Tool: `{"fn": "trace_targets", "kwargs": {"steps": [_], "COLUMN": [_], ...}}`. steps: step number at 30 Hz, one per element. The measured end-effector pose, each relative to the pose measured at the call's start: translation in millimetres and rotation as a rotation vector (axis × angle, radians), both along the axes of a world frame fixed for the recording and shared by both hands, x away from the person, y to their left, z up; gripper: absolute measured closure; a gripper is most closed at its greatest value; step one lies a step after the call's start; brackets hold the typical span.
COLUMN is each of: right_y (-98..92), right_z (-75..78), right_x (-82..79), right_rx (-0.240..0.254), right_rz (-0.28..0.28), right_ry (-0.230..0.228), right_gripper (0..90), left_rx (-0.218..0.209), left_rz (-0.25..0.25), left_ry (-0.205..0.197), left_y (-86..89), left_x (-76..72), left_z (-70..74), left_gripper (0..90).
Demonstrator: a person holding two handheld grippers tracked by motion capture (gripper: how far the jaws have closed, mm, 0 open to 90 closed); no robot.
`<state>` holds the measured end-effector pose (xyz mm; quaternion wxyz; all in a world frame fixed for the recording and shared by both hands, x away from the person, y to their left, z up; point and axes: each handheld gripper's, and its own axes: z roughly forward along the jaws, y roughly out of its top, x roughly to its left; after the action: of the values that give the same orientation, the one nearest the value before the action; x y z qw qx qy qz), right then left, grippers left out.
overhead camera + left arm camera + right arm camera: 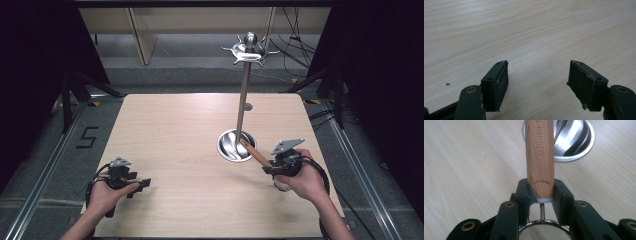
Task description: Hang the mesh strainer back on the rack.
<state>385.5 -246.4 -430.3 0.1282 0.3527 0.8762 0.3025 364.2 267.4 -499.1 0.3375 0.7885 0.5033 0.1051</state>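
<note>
A tall metal utensil stand (243, 95) rises from a round shiny base (231, 149) right of the table's middle, with a ring of hooks (249, 50) at its top. My right gripper (268, 167) is shut on the wooden handle (256, 155) of a small strainer, and the handle's free end points at the base. In the right gripper view the handle (540, 157) runs up between the jaws of the right gripper (540, 190), the mesh bowl (544, 233) sits close to the camera, and the base (579, 142) lies just beyond. My left gripper (145, 183) hangs open over bare wood (537, 75).
The light wooden table (175, 130) stands on a grey floor with dark curtains on both sides. Cables (295, 45) lie on the floor behind the stand. A person's hand (105, 197) holds the left gripper near the table's front left corner.
</note>
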Motion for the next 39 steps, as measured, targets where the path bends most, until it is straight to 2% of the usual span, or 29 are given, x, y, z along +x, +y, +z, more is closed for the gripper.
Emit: {"fn": "trace_targets", "kwargs": {"steps": [1,2,4,7,9,10,11,13,16,18,20,21,22,24,26,27,28,30,31,32,35,37,39], "right_y": [-2.1,-3.0,-6.5,-11.8,-16.3,-16.5,-17.8,-18.0,-18.8,-18.9,-19.3,-19.6,-20.9,-21.3,-23.9,-23.0,-24.9,-23.6,-24.2,-24.7,-23.4,-23.8,-23.9], "right_z": [2.8,1.8,5.8,10.9,10.5,10.4,9.3,9.2,10.6,12.6,14.7,16.9,18.2,22.4,25.4,25.8,27.2,28.5,28.2,30.3,33.1,36.2,40.7], "right_x": [-0.6,-0.6,-3.8,-8.2,-9.2,-10.9,-10.2,-11.9,-11.0,-12.7,-12.8,-13.9,-12.6,-14.5,-12.9,-13.8,-12.5,-13.7,-11.8,-12.2,-13.9,-13.5,-14.1], "right_rx": [-0.011,0.015,0.031,0.073,0.083,0.098,0.102,0.116,0.133,0.15,0.17,0.175,0.172,0.191,0.196,0.216,0.207,0.225,0.228,0.227,0.249,0.256,0.263], "right_rz": [-0.004,-0.008,-0.034,-0.061,-0.051,-0.074,-0.069,-0.085,-0.075,-0.094,-0.108,-0.111,-0.107,-0.123,-0.116,-0.133,-0.122,-0.147,-0.141,-0.136,-0.152,-0.148,-0.148], "right_ry": [0.002,-0.036,-0.033,-0.066,-0.086,-0.07,-0.089,-0.079,-0.118,-0.116,-0.147,-0.134,-0.17,-0.171,-0.197,-0.197,-0.208,-0.208,-0.239,-0.226,-0.239,-0.264,-0.279], "right_gripper": [69.9,69.9,69.9,69.9,69.9,69.9,69.9,69.9,69.9,69.9,69.9,69.9,69.9,69.9,69.9,69.9,69.9,69.9,69.9,69.9,70.0,69.9,69.9], "left_rx": [0.007,0.005,0.001,-0.014,-0.007,0.002,-0.011,-0.012,-0.011,-0.01,-0.008,0.001,0.002,0.006,0.002,0.004,0.002,-0.013,-0.016,-0.01,-0.018,-0.031,-0.034], "left_rz": [0.006,0.005,-0.011,0.003,0.002,-0.006,0.0,0.0,-0.002,-0.002,0.001,-0.004,0.001,-0.006,-0.002,-0.003,-0.01,-0.002,0.002,0.01,0.001,0.039,0.028], "left_ry": [-0.002,-0.001,0.009,0.0,-0.001,0.004,-0.006,-0.007,0.002,0.001,0.0,0.006,-0.001,0.007,0.0,0.001,0.009,-0.002,-0.003,-0.009,0.0,-0.02,-0.011], "left_y": [-0.3,-0.3,1.0,2.1,1.7,2.8,2.1,1.8,1.7,1.7,1.3,1.9,1.5,2.1,1.6,1.5,1.7,0.2,-0.3,-0.8,-0.4,-3.4,-2.5], "left_x": [-0.4,-0.4,0.2,-0.6,-1.6,-1.3,-1.4,-1.8,-1.7,-1.6,-2.1,-2.2,-2.6,-2.6,-2.8,-2.8,-2.7,-2.9,-2.9,-3.3,-2.4,-2.9,-2.2], "left_z": [0.3,0.2,1.5,2.3,1.5,2.6,2.5,2.1,2.1,2.3,1.7,1.8,1.2,1.6,1.5,1.7,2.0,1.0,0.8,0.9,1.2,-0.1,-0.3], "left_gripper": [31.6,31.6,31.6,31.6,31.7,31.7,31.7,31.8,31.8,31.8,31.9,31.8,31.8,31.8,31.8,31.8,31.8,31.8,31.9,31.9,31.9,31.9,31.9]}}
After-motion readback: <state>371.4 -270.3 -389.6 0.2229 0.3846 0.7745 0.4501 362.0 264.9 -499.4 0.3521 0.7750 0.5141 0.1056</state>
